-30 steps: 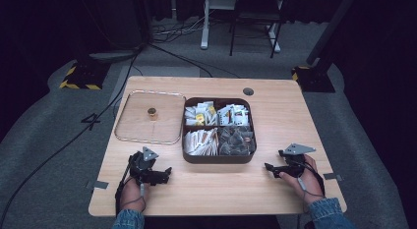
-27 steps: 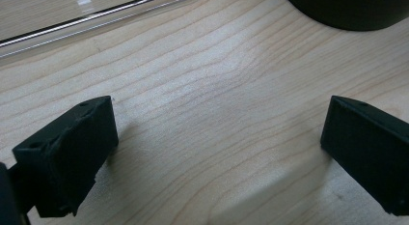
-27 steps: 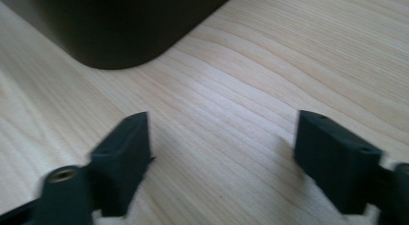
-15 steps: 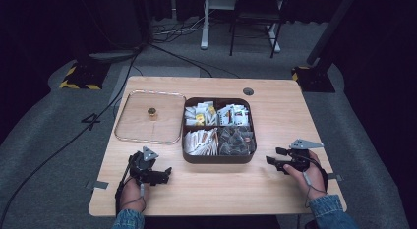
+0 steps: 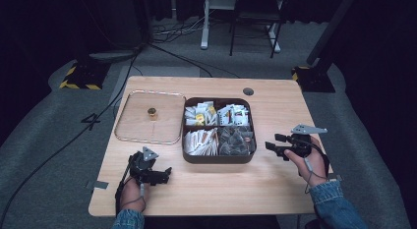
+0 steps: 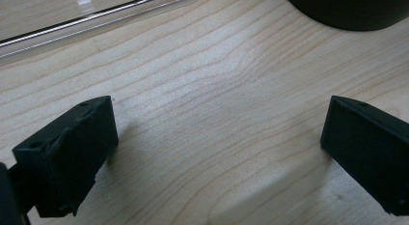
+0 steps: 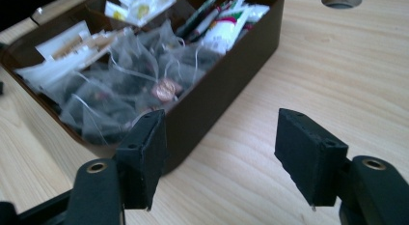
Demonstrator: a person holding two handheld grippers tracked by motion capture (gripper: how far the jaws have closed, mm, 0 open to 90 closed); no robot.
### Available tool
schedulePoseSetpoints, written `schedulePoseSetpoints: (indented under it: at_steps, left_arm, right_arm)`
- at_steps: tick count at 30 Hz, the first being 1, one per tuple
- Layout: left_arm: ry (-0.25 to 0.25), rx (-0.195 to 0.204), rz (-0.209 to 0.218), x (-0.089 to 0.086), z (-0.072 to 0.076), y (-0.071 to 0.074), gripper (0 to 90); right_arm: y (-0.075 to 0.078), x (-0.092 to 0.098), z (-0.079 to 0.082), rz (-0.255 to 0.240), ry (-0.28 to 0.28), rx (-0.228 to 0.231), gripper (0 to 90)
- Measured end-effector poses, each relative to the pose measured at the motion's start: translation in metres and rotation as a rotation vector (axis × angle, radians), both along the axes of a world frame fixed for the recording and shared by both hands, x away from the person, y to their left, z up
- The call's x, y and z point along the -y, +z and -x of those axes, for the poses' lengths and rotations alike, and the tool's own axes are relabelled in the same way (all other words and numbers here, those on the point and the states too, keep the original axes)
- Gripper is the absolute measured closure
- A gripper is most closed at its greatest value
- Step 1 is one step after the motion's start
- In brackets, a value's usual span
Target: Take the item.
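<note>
Both jaws spread wide and empty: the left hand-held gripper (image 5: pixel 156 175) rests low on the counter (image 5: pixel 275 180), the right hand-held gripper (image 5: pixel 276 143) hovers just beside the dark tea box (image 5: pixel 216 157), near its mesh sachets (image 7: pixel 125 90)

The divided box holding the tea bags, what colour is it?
Dark brown box, clearest in the right gripper view.

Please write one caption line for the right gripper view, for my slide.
Open right gripper facing the dark box of tea bags on the wooden table.
</note>
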State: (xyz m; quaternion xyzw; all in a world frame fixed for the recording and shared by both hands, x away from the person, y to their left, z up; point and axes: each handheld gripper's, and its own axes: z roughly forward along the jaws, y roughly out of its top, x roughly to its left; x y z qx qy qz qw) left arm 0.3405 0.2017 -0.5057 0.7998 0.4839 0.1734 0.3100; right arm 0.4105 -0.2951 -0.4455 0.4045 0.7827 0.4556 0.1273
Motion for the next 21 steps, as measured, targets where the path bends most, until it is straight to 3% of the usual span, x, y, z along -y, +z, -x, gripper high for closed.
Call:
schedulePoseSetpoints:
  at_steps: [10,21]
  left_arm:
    - [0.000,0.001,-0.001,0.000,0.000,0.000,0.0]
    - [0.000,0.001,-0.001,0.000,0.000,0.000,0.0]
  right_arm:
    - [0.023,-0.006,-0.016,-0.067,0.001,-0.002,36.6]
    - [0.037,-0.008,-0.032,-0.036,-0.009,-0.015,37.4]
